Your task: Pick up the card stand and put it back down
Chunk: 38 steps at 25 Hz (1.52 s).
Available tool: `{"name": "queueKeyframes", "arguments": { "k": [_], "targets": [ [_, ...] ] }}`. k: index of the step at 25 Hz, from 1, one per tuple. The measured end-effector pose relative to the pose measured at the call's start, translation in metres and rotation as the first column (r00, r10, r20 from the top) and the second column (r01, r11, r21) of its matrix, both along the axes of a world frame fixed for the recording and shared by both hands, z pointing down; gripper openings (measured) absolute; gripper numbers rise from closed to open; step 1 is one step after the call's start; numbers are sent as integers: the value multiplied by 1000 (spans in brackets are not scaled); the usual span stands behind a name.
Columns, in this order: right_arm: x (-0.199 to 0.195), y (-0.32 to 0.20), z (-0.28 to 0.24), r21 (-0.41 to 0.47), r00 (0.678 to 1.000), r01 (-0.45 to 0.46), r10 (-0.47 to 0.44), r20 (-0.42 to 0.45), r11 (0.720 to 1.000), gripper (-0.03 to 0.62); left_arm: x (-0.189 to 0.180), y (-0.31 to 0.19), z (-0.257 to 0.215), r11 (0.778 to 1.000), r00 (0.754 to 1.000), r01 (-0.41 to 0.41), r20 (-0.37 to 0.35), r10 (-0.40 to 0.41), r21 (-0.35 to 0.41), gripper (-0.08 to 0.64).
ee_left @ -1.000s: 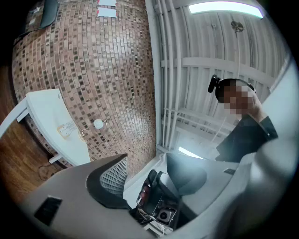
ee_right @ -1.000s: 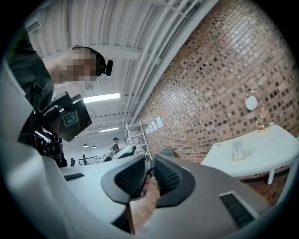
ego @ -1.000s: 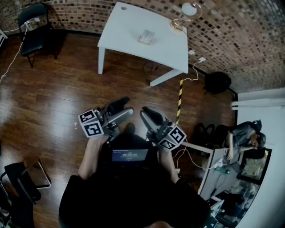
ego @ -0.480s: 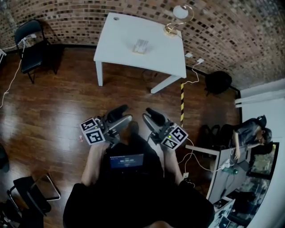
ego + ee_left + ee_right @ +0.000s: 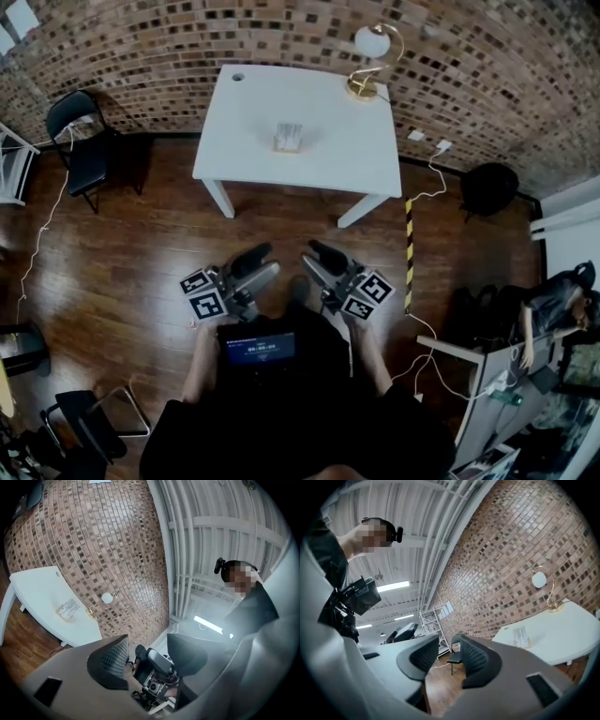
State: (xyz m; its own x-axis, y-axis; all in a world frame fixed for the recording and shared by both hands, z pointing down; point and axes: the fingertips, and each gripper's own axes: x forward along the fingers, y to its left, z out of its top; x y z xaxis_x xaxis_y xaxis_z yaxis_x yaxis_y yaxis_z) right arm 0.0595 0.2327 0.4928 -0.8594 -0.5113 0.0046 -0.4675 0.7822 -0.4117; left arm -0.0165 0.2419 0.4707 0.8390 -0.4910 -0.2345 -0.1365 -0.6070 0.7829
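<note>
Table (image 5: pixel 323 155) nearer, one card stand (image 5: pixel 288 137), one lamp (image 5: pixel 371 56)

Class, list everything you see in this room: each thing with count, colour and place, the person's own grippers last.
brick wall: one, brown, far side
wood floor: one, dark brown, underfoot
table: one, white, near the wall
card stand: one, pale, mid-table
desk lamp: one, gold with white globe, table's far right corner
folding chair: one, black, left of table
striped tape: one strip, yellow-black, floor right of table
person: one, dark clothes, right edge at a desk
left gripper: one, grey-black, jaws apart, empty
right gripper: one, grey-black, jaws have just been opening, nothing between them
</note>
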Motion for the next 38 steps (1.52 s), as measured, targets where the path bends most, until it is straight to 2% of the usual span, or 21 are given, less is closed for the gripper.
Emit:
{"name": "queueKeyframes", "arguments": {
  "k": [4, 11, 15, 21, 26, 30, 31, 35, 38],
  "targets": [
    [37, -35, 2, -16, 999, 25, -25, 38, 1000, 161, 30, -37, -3, 999, 999, 37, 37, -36, -24, 255],
    [87, -81, 25, -47, 998, 53, -52, 27, 997, 161, 69, -77, -1, 998, 994, 52, 97, -48, -41, 255],
    [92, -101, 24, -51, 998, 42, -39, 55, 998, 161, 76, -100, -5, 998, 993, 47, 114, -43, -37, 255],
    [80, -136, 38, -72, 1000, 26, -25, 15, 997, 163, 68, -146, 4, 999, 997, 19, 77, -16, -40, 255],
    [62, -185, 55, -90, 996, -29, 21, -86, 996, 178, 41, -209, 14, 999, 1000, -1, 9, 1, -37, 255],
    [38, -237, 70, -87, 982, -70, 53, -183, 994, 196, 14, -265, 5, 1000, 1000, -25, -6, 25, 5, 255],
    [34, -251, 76, -82, 975, -79, 59, -215, 993, 216, 8, -277, 5, 999, 999, -33, -7, 33, 9, 255],
    [24, -294, 101, -65, 938, -107, 79, -338, 992, 218, -16, -310, 9, 997, 997, -72, -18, 72, 2, 255],
    [17, -316, 119, -92, 908, -129, 80, -410, 987, 218, -29, -332, 17, 996, 996, -87, -15, 87, -16, 255]
  ]
}}
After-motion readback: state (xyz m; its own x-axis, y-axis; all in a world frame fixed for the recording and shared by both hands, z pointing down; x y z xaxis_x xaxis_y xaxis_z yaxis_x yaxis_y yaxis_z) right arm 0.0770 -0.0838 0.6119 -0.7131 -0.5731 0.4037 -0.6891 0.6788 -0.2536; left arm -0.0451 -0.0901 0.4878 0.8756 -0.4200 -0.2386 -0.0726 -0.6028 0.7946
